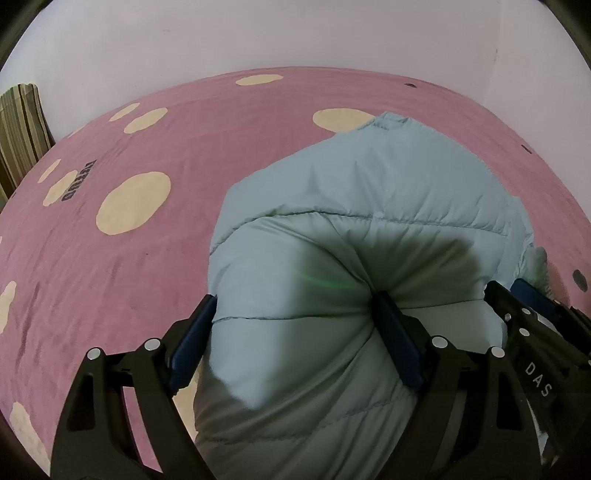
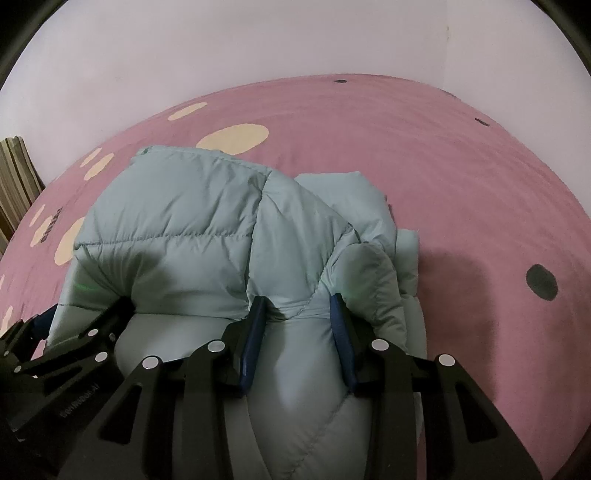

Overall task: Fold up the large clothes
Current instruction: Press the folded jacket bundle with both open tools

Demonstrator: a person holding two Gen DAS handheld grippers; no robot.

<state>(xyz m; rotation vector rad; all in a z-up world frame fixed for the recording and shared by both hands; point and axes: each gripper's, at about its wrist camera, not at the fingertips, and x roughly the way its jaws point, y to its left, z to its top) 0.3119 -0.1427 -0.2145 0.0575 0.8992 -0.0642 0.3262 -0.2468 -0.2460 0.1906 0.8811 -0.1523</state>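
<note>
While pale blue puffer jacket (image 1: 362,206) is lying bunched on pink spotted bedsheet (image 1: 110,266), left gripper (image 1: 295,306) is straddling thick padded fold, blue pads (image 1: 192,339) spread wide, pressing fabric on both sides. Right gripper's black frame is showing at lower right edge. Striped cushion (image 1: 20,125) is leaning far left, by white wall (image 1: 295,33).

Right wrist view: right gripper (image 2: 299,306) is pinching narrower ridge of jacket (image 2: 207,221), fingers partly closed on it. Bedsheet (image 2: 461,184) is spreading beyond.
</note>
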